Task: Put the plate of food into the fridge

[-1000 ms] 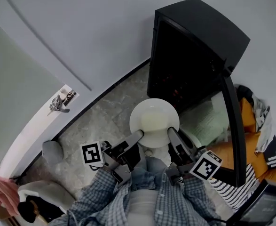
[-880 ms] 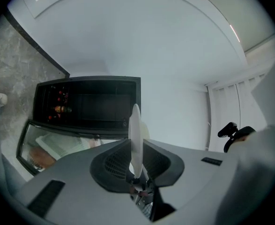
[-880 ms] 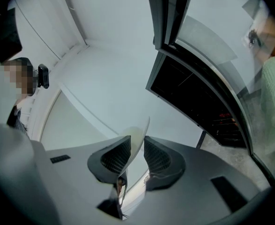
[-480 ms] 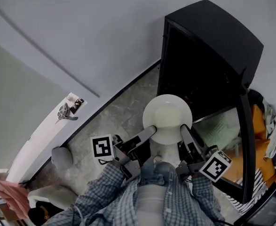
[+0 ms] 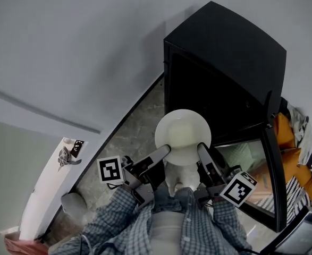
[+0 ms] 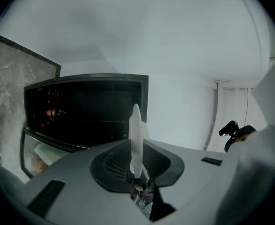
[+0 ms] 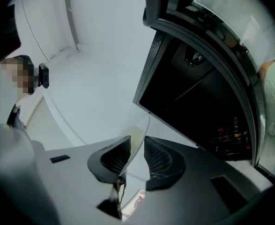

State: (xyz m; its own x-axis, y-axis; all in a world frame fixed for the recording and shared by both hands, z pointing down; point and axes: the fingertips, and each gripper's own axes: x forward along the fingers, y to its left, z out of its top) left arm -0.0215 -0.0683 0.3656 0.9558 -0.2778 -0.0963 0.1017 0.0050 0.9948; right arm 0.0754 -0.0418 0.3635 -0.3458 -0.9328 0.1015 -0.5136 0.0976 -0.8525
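Note:
A white plate [image 5: 183,122] with pale food [image 5: 185,136] in its hollow hangs in front of the open black fridge [image 5: 227,41], level with the dark inside [image 5: 209,94]. My left gripper [image 5: 164,151] is shut on the plate's near left rim, and my right gripper [image 5: 202,149] is shut on its near right rim. In the left gripper view the plate [image 6: 136,123] stands edge-on, pinched in the left gripper [image 6: 136,145], with the fridge [image 6: 81,109] behind it. In the right gripper view the rim [image 7: 138,129] runs through the right gripper [image 7: 136,146], lying against one pad.
The fridge's glass door [image 5: 267,163] swings open to the right, beside orange and striped cloth [image 5: 304,142]. A plain wall and a dark skirting [image 5: 129,116] border the grey stone floor [image 5: 137,137] on the left. A white ledge [image 5: 52,179] carries a small grey object [image 5: 68,155].
Both grippers have carried the plate across the floor toward the fridge opening. The fridge now looms larger and squarely ahead, and the white ledge has slid toward the lower left.

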